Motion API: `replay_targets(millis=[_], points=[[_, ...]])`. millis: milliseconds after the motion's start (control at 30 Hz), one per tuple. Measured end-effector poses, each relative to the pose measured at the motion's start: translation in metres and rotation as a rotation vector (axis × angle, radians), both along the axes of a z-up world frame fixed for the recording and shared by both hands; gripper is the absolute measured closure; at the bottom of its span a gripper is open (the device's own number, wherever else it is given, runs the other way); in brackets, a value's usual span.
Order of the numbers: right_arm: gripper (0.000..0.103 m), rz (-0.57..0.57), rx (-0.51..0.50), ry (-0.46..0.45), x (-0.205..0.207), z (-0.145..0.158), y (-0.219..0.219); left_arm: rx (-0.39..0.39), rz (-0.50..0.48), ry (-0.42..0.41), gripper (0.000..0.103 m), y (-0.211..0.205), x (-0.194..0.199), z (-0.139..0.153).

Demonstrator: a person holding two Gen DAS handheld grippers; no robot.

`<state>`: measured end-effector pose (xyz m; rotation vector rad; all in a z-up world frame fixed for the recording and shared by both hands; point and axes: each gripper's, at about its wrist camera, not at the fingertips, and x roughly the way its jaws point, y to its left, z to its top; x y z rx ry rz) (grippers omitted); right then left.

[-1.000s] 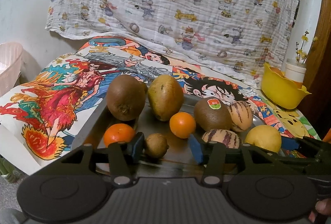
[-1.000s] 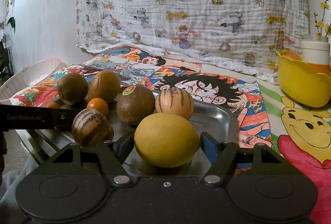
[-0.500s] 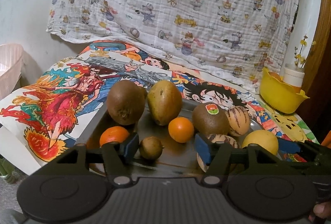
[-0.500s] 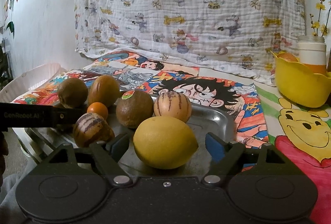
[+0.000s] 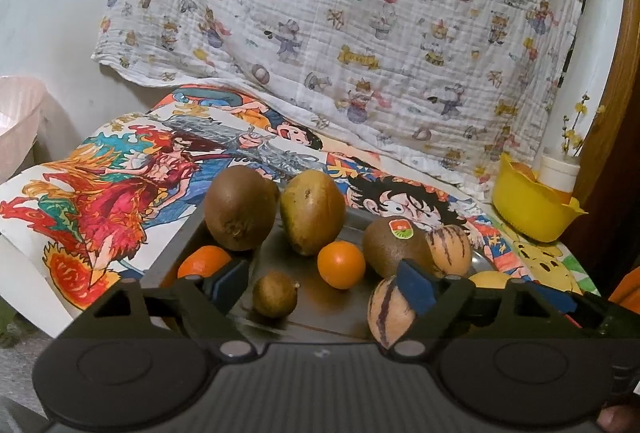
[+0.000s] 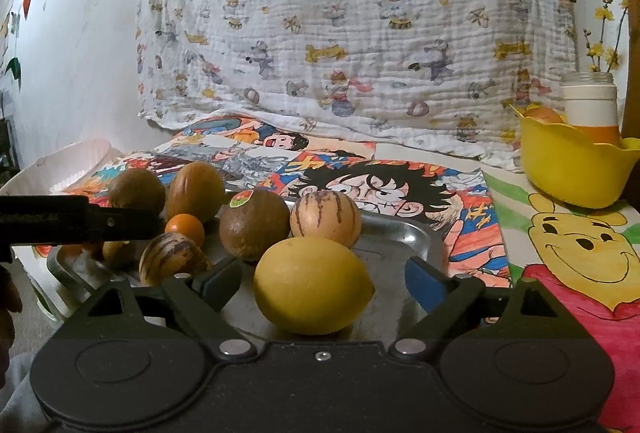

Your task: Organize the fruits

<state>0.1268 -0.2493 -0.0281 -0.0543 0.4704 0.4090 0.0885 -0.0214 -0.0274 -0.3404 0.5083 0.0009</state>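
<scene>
Both grippers' jaws, just opening, stand wide: left gripper [image 5: 322, 283] around the small brown fruit [image 5: 275, 294], right gripper [image 6: 324, 279] around the lemon [image 6: 313, 285]; all fruits seemingly placed, tray [image 6: 404, 237] full, yellow bowl [image 6: 576, 169] at 2 o'clock.

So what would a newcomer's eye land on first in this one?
Probably the big yellow lemon on the metal tray, sitting untouched between the right gripper's open jaws, which have just been opening. Next, the bright cartoon tablecloth and the yellow bowl at far right.

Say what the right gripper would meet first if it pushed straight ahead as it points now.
Most likely the lemon: it sits on the tray between the right gripper's jaws, which have just been opening and do not touch it. Depth is unclear.
</scene>
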Motion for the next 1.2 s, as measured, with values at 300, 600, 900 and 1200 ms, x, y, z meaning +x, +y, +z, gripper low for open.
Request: replay_targets(millis=[300,600,900,1200], points=[[0.007,-0.029,0.024,-0.027,-0.004,0.002,-0.004,-0.033,-0.024,-0.034,0.009,-0.003,0.000,0.000],[0.005,-0.063,0.050,-0.053,-0.006,0.008,-0.009,-0.017,-0.027,-0.088,0.002,-0.007,-0.003,0.009],[0.002,-0.073,0.074,-0.067,-0.011,0.016,-0.011,0.069,0.011,-0.082,0.001,-0.005,-0.010,0.021],[0.001,-0.057,0.088,-0.066,-0.024,0.027,-0.008,0.093,0.009,-0.015,0.001,0.008,-0.019,0.026]])
